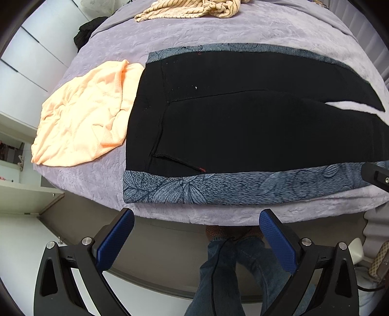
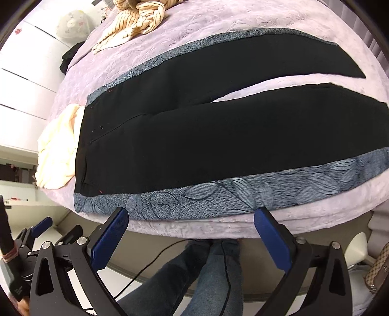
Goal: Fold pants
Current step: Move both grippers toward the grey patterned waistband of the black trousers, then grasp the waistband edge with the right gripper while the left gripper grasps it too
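While a peach cloth [image 1: 82,119] lies at nine o'clock and a striped garment [image 1: 189,9] at twelve, the pants [image 1: 243,126] lie flat on the bed [image 1: 218,31]; left gripper [image 1: 197,233] and right gripper [image 2: 192,231] hover with fingers spread wide, holding nothing

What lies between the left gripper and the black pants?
Only bare lilac bedspread separates the left gripper from the pants; the left wrist view shows it.

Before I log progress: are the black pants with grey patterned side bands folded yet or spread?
Spread. The black pants with grey patterned side bands lie flat on the lilac bedcover, both legs apart.
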`<state>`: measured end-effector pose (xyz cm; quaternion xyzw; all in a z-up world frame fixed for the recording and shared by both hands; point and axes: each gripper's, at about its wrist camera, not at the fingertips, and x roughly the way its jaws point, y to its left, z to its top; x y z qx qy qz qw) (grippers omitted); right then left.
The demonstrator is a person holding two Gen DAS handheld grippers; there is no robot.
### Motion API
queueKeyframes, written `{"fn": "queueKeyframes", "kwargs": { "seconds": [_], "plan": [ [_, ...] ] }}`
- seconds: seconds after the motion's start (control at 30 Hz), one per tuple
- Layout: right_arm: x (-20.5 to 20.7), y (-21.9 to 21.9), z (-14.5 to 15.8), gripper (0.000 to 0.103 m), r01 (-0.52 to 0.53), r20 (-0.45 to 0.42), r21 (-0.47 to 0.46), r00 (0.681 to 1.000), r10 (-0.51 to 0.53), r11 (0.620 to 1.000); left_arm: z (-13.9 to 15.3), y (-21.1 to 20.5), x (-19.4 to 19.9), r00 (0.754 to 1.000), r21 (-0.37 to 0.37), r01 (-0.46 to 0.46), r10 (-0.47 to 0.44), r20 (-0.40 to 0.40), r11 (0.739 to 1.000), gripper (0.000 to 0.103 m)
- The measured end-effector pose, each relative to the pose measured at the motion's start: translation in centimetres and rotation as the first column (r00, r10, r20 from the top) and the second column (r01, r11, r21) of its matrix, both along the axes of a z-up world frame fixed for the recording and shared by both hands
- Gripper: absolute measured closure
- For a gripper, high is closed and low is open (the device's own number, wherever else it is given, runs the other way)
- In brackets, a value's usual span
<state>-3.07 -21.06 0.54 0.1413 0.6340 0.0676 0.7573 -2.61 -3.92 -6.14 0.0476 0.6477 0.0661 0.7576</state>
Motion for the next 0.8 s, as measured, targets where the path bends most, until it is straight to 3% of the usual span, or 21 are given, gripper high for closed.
{"fn": "queueKeyframes", "kwargs": {
  "seconds": [0.1, 0.2, 0.23, 0.27, 0.3, 0.37, 0.63, 0.8],
  "plan": [
    [-0.1, 0.9, -2.3, 0.0, 0.033, -0.06, 0.08, 0.998, -0.028, 0.996, -1.2, 1.1, 0.1, 1.0, -0.034, -0.006, 0.006, -0.009, 0.999, 0.0],
    [-0.6, 1.4, -3.9, 0.004, 0.065, -0.052, 0.214, 0.997, -0.055, 0.975, -2.4, 3.0, 0.1, 0.999, -0.199, -0.024, 0.028, 0.02, 0.98, 0.0],
    [-0.8, 1.5, -4.5, 0.015, 0.073, -0.058, 0.264, 0.996, -0.06, 0.962, -2.8, 3.7, 0.1, 0.999, -0.276, -0.025, 0.034, 0.029, 0.961, 0.0],
    [-1.0, 1.6, -5.4, 0.034, 0.083, -0.076, 0.318, 0.995, -0.061, 0.944, -3.1, 4.2, 0.1, 0.999, -0.335, -0.021, 0.034, 0.033, 0.942, 0.0],
    [-1.2, 1.6, -6.7, 0.044, 0.103, -0.111, 0.38, 0.992, -0.066, 0.919, -3.5, 4.8, 0.1, 0.999, -0.385, -0.017, 0.033, 0.034, 0.923, 0.0],
    [-1.8, 1.3, -8.9, 0.048, 0.158, -0.16, 0.456, 0.983, -0.094, 0.876, -4.3, 5.7, 0.2, 0.999, -0.445, -0.014, 0.031, 0.031, 0.895, 0.0],
    [-3.8, -1.2, -11.4, 0.048, 0.297, -0.212, 0.484, 0.952, -0.219, 0.823, -6.4, 8.4, -0.1, 0.998, -0.514, -0.063, 0.069, -0.007, 0.856, 0.0],
    [-3.8, -3.4, -11.0, 0.048, 0.33, -0.166, 0.45, 0.944, -0.285, 0.83, -7.0, 8.8, 0.3, 0.995, -0.524, -0.09, 0.097, -0.013, 0.847, 0.0]
  ]
}}
